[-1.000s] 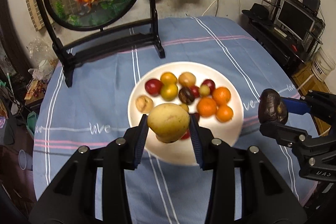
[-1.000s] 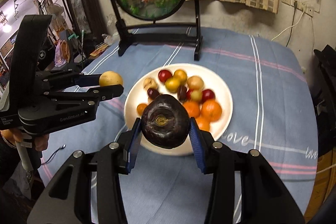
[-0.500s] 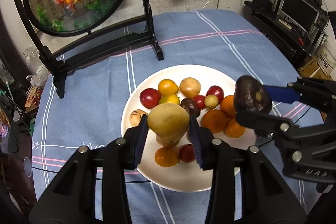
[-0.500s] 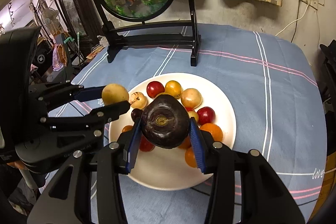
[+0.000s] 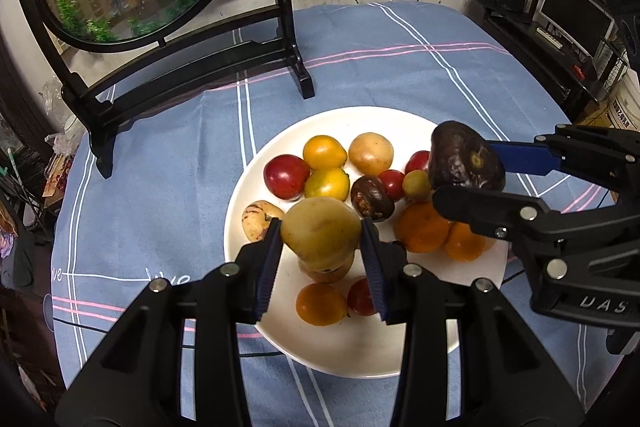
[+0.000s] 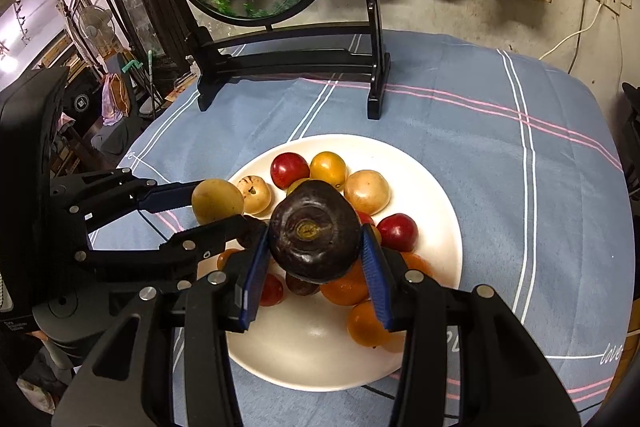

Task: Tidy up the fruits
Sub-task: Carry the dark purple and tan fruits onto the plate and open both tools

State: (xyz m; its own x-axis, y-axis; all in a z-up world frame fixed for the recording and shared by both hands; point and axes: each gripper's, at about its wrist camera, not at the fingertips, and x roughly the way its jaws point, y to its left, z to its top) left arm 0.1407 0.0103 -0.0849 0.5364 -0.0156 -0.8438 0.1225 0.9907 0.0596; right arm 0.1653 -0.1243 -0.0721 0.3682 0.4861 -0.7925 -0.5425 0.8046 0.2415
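A white plate (image 5: pixel 348 351) (image 6: pixel 436 183) on the blue striped tablecloth holds several red, yellow, orange and dark fruits. My left gripper (image 5: pixel 320 239) (image 6: pixel 218 205) is shut on a yellow-green pear-like fruit (image 5: pixel 320 233) (image 6: pixel 217 201) and hovers over the plate's left half. My right gripper (image 6: pixel 314 239) (image 5: pixel 466 167) is shut on a dark purple fruit (image 6: pixel 314 233) (image 5: pixel 460 157) above the oranges (image 5: pixel 424 233) at the plate's right side. Both fruits hang clear of the pile below.
A round goldfish screen on a black stand (image 5: pixel 192 67) (image 6: pixel 288 59) stands behind the plate. A thin black cable (image 5: pixel 120 327) runs over the cloth under the plate's near edge. A monitor and shelves (image 5: pixel 568 15) stand beyond the table's right side.
Both grippers have moved forward and down over the plate with their fruits still held. The plate and the goldfish screen now look nearer and larger.
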